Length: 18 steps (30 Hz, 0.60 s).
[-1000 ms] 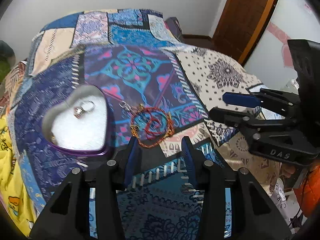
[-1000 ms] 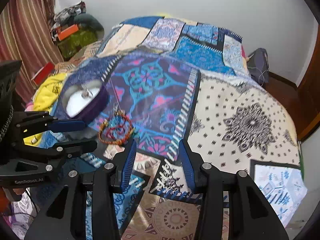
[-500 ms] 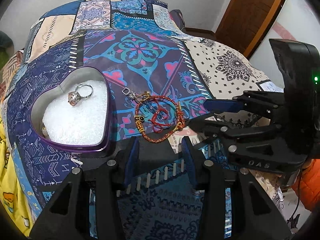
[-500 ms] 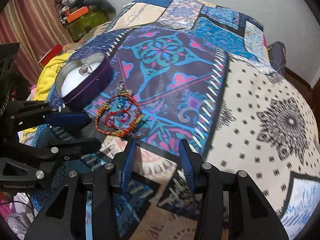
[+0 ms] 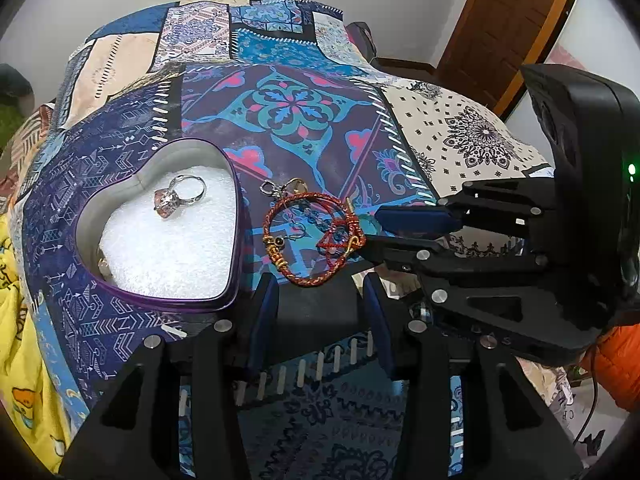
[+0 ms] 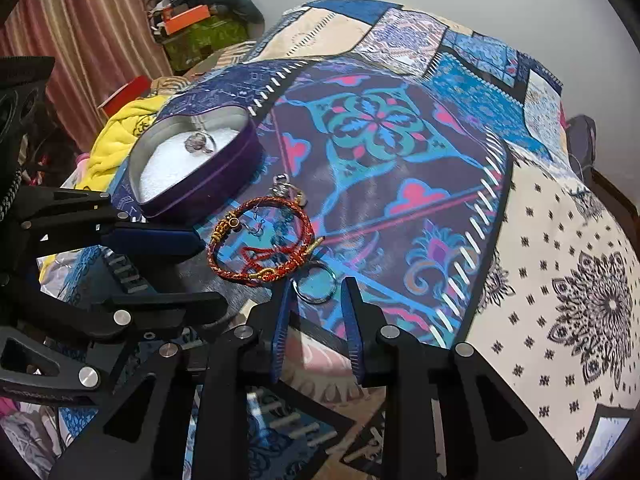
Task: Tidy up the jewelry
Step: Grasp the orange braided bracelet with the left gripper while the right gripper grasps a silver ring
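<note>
Patchwork bedspread wide open beyond | right gripper narrowing around ring | left gripper half-open, empty

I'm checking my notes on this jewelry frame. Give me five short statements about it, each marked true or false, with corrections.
1. A ring lies inside the heart-shaped tin. True.
2. The red bracelet is in the tin. False: it lies on the bedspread beside the tin.
3. The right gripper points at a plain metal ring near the bracelet. True.
4. The left gripper holds the bracelet. False: its jaws stand apart with nothing between them.
5. The tin's lid is on. False: the tin is open, white padding showing.
</note>
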{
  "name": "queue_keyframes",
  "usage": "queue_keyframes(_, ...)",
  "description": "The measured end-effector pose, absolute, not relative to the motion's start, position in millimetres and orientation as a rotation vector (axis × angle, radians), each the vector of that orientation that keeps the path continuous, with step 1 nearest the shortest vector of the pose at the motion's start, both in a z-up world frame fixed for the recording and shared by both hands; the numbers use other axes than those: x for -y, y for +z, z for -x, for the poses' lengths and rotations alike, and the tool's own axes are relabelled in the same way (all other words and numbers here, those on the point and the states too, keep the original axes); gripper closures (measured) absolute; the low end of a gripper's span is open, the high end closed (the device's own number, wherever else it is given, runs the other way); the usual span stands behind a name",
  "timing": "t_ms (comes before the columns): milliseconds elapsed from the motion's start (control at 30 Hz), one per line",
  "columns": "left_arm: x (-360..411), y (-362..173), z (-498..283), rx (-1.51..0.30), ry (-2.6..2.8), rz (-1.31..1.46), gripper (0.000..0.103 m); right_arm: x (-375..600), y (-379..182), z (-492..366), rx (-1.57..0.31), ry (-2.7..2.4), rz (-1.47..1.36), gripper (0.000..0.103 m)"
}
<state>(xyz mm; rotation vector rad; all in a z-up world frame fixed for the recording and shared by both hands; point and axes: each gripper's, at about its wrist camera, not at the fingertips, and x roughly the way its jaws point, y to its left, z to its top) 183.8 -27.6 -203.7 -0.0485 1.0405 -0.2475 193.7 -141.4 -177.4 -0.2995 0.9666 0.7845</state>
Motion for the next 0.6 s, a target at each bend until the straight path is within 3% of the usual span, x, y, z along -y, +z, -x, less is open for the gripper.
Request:
queue_keyframes(333,19.2,-206.6,-192.6,-1.042,-0.207,0.051,0.059,154.1,-172.8,-194.5,-0.981,0.755,0.259,0.084)
queue_keyframes(500,35.9,-210.3,-196.0,-1.04,-0.228,-0.021,0.038,171.9,-163.2,-193.1,-0.961,0.72,0.223,0.084)
queue_keyframes(600,45.4,-214.2,-199.3,-1.033,-0.211,-0.077,0.036,183.7,-159.5,-194.5,-0.953,0.695,0.196,0.084)
